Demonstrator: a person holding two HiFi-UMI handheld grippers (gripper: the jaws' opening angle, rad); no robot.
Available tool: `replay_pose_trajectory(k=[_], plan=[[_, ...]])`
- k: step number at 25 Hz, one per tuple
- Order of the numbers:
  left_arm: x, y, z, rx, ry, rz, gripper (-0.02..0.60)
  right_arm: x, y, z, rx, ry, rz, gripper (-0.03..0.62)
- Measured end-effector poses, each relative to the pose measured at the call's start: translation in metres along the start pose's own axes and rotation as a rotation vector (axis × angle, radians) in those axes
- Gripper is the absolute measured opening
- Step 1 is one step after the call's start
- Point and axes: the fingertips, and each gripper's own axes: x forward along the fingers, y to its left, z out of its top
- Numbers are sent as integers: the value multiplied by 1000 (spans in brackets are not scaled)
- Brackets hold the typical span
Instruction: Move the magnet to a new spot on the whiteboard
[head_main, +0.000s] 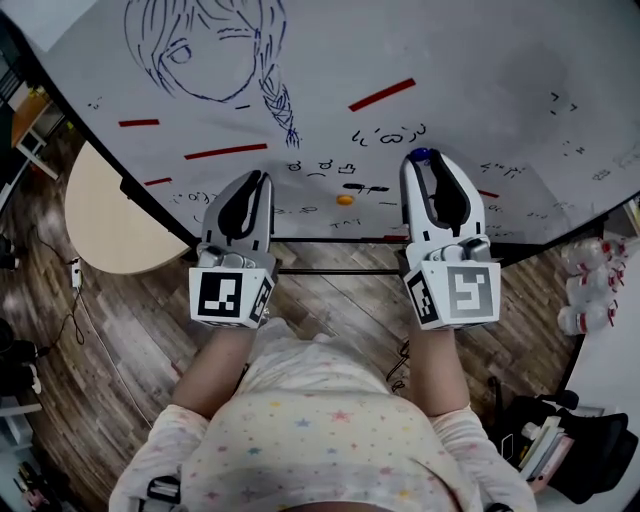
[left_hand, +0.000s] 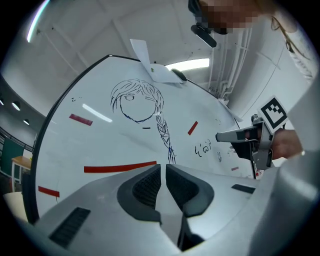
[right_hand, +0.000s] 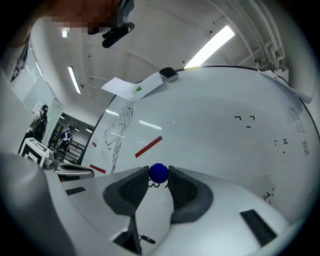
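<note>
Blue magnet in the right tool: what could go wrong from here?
1. The blue magnet is round and pinched only at the very tips of the right tool; it might squirt out and drop to the floor.
2. Marker scribbles lie on the whiteboard right by those tips; sliding the magnet could smear them.
3. The left tool, closed and empty, hangs near the board too and could scuff the ink.

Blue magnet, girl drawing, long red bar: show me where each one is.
blue magnet (right_hand: 159, 173): right gripper view, middle of the ball.
girl drawing (left_hand: 134, 106): left gripper view, on the drawn face.
long red bar (left_hand: 120, 167): left gripper view, halfway along the bar.
</note>
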Motion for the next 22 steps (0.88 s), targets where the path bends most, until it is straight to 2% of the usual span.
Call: replay_pose_trajectory(k=[22], plan=[[29, 1, 67, 71, -137, -10, 27, 23, -25, 47, -55, -84, -45, 121]])
